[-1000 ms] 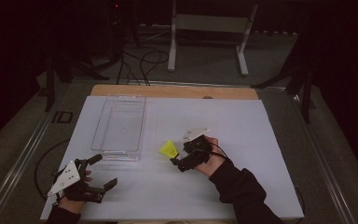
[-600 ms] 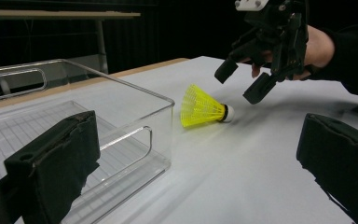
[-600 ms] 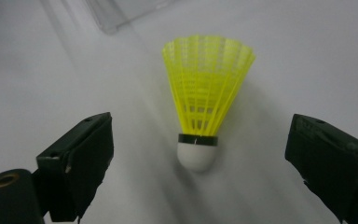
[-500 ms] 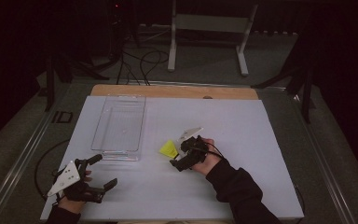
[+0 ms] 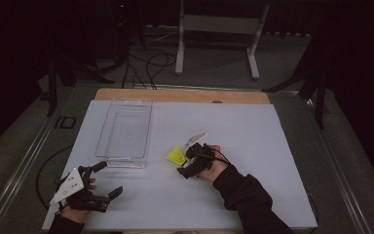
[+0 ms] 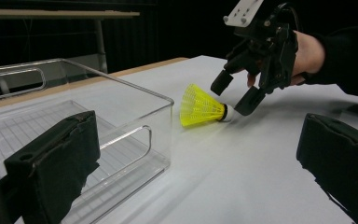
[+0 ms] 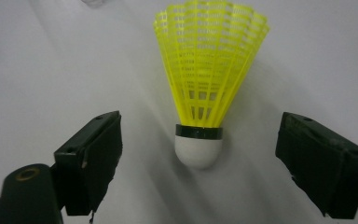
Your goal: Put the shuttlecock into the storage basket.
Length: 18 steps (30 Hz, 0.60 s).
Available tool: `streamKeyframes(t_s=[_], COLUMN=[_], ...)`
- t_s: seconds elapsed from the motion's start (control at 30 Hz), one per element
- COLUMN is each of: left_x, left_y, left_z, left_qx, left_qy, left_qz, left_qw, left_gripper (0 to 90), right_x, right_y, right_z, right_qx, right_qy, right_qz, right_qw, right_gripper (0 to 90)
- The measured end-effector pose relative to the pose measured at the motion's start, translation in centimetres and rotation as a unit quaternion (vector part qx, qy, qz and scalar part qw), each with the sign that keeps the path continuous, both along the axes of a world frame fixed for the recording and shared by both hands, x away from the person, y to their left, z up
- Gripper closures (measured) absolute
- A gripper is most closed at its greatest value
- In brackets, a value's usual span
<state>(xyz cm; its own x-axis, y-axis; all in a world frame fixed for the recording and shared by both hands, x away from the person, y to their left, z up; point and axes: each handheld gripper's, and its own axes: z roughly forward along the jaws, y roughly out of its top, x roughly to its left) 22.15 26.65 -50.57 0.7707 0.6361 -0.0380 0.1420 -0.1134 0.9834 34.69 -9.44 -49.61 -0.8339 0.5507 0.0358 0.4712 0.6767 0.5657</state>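
— What's in front of you, biggest thing first?

— The white tabletop (image 5: 253, 146) I'm working at. On its left half lies a clear plastic bin (image 5: 124, 131), long and shallow, open at the top, with nothing in it that I can see.

— And your hands?

— My left tool (image 5: 108, 179) rests near the front left corner of the tabletop, just short of the bin's near end. Its jaws stand wide apart and released, nothing between them. From its own camera I look past the bin's corner (image 6: 165, 100) toward my other hand.

— The right one?

— My right tool (image 5: 184, 161) is low over the middle of the tabletop, pointing at the shuttlecock (image 5: 176, 155). Its jaws have just been closing a little, yet they are released: the pads stand clear on either side, touching nothing.

— Where exactly is the shuttlecock?

— It lies on its side on the tabletop, just right of the bin's near corner and apart from it. It is yellow, with a white cork tip (image 7: 198, 151) and a black band. The tip points at my right tool and sits between the two jaws; the skirt (image 7: 210, 56) fans away from me.
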Motion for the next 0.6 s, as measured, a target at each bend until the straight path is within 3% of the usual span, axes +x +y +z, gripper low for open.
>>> streamKeyframes(t_s=[0.27,0.6], left_x=[0.01,0.01], left_y=[0.01,0.03], left_z=[0.0,-0.01], left_qx=[0.0,0.0], left_qy=[0.0,0.0], left_qz=[0.0,-0.001], left_qw=[1.0,1.0], left_gripper=[0.0,0.0], right_x=[0.49,0.84], right_y=[0.43,0.62], right_z=[-0.48,-0.99], right_qx=[-0.02,-0.026], right_qy=[0.013,0.033], right_qz=[-0.014,-0.02], right_qw=[0.9996,0.9989], right_gripper=[26.8,40.8])
